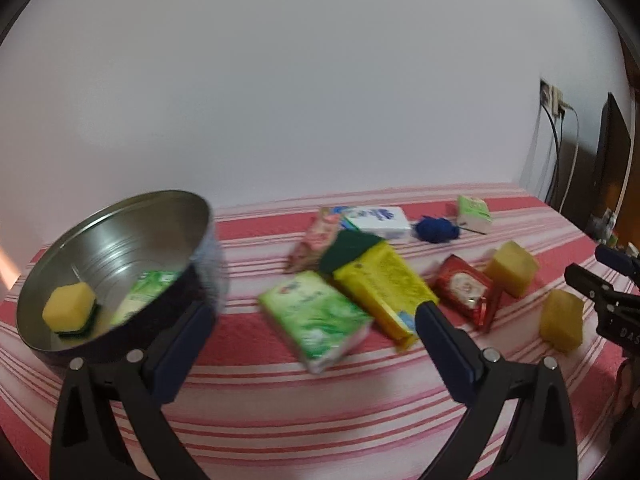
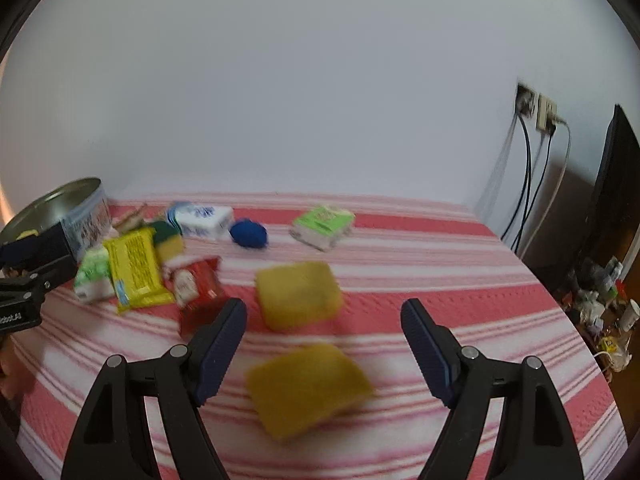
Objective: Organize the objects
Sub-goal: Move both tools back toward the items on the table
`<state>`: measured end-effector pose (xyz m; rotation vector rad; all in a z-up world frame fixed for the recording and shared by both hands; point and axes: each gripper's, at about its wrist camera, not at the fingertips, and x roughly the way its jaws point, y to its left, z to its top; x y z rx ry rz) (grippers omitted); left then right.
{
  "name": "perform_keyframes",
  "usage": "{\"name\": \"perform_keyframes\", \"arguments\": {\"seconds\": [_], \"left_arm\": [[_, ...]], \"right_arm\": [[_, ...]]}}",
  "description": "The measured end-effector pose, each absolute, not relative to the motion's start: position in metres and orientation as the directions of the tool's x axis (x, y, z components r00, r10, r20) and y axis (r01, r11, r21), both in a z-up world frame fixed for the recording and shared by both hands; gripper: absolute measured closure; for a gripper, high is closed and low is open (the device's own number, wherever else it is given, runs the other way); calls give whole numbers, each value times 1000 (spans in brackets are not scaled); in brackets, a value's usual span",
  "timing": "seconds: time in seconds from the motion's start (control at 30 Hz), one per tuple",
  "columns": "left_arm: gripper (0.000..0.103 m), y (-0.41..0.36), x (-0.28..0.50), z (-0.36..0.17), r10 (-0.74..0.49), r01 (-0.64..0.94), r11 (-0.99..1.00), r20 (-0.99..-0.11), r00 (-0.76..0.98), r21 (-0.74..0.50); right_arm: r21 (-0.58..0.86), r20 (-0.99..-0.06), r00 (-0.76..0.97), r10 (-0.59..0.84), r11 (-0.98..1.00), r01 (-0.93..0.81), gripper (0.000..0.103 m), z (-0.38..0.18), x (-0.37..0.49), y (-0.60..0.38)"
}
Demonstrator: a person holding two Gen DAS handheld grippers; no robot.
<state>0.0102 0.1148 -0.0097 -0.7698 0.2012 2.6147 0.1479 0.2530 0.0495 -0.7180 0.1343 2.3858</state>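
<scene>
My left gripper (image 1: 314,308) is open over a striped bedspread (image 1: 320,400), above a green tissue pack (image 1: 316,316). Its left finger overlaps the outer wall of a round metal tin (image 1: 120,240), which holds a yellow-green sponge (image 1: 72,308) and a green pack (image 1: 144,292). Beside the tissue pack lie a yellow pack (image 1: 384,284) and a red pack (image 1: 466,292). My right gripper (image 2: 324,306) is open too. A yellow sponge (image 2: 306,388) lies on the cover below and between its fingers, untouched; a second one (image 2: 298,300) lies just beyond.
Farther back lie a white-blue tissue pack (image 2: 204,220), a blue yarn ball (image 2: 249,233) and a small green pack (image 2: 322,226). Wall sockets with cables (image 2: 536,112), a dark screen (image 2: 620,184) and floor clutter (image 2: 600,292) stand past the bed's right edge.
</scene>
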Motion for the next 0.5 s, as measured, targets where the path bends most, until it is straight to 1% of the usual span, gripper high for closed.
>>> {"name": "perform_keyframes", "arguments": {"seconds": [0.13,0.23,0.33,0.5], "left_arm": [[1,131,13,-12,344,-428,-904,-572,-744,12],[1,139,10,-16,337,-416,-909,-606,-720,-11],[1,145,6,-20,325,-396,-918,-634,-702,-32],[1,145,-1,-24,310,-352,-933,-661,-684,-73]], "right_arm": [[-31,-584,-652,483,-817,-576,22,44,158,269],[-33,-639,-636,433,-842,-539,22,35,152,274],[18,-688,-641,340,-875,-483,22,26,146,278],[71,-734,-637,235,-906,-417,22,15,129,281]]}}
